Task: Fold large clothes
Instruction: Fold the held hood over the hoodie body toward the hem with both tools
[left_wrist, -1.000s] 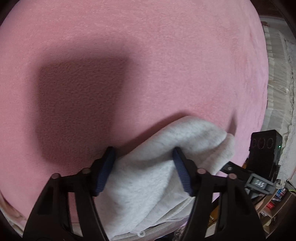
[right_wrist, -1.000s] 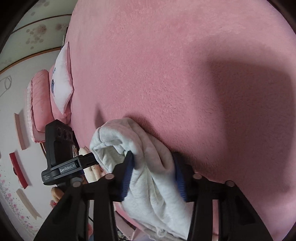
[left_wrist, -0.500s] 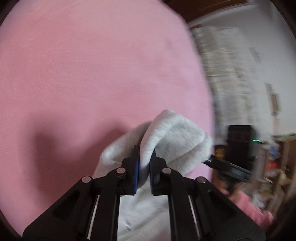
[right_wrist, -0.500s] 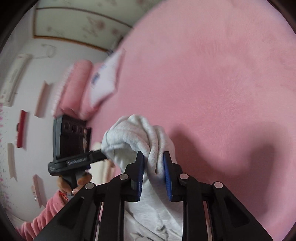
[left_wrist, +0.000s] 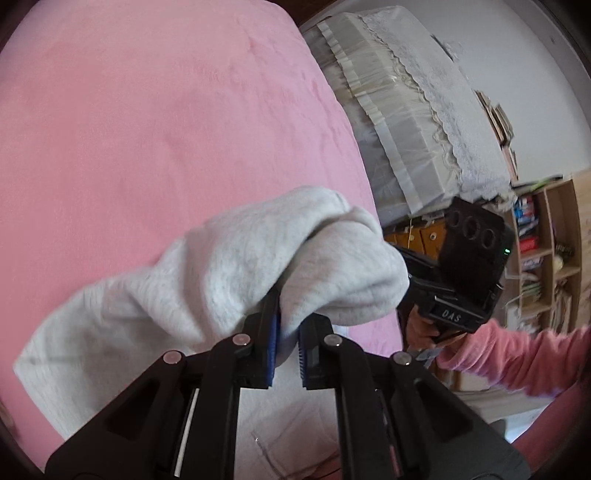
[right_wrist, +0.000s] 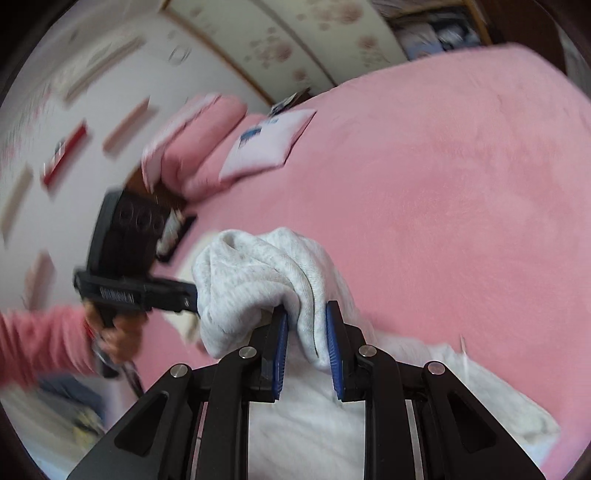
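At the bottom centre of the left wrist view, the left gripper (left_wrist: 287, 345) has its blue-padded jaws drawn close together, clenched on a bunched fold of the grey garment (left_wrist: 229, 280). The cloth bulges up over the fingertips and trails down to the lower left of the frame, where it lies against the pink bedspread (left_wrist: 147, 122). To the right of the bunch, at mid-right of the frame, the right gripper (left_wrist: 458, 280) appears side on, held by a hand in a pink sleeve (left_wrist: 517, 350). Beyond it, at the upper right, stands a block draped in pale lace-edged cloth (left_wrist: 406, 110), and a wooden shelf unit (left_wrist: 546, 258) fills the far right edge.

In the right wrist view, the right gripper (right_wrist: 304, 345) at the bottom centre grasps another fold of the grey garment (right_wrist: 266, 273); the jaws stand a little apart with thick cloth pinched between them. More of the garment spreads below and to the lower right over the pink bedspread (right_wrist: 443, 184). At mid-left the left gripper (right_wrist: 129, 266) shows blurred, its tip seemingly reaching into the same bunch. Farther off, at the upper left of the bedspread, lie a pink cushion (right_wrist: 192, 147) and a white pillow (right_wrist: 269, 144), with a wall (right_wrist: 74, 92) behind.
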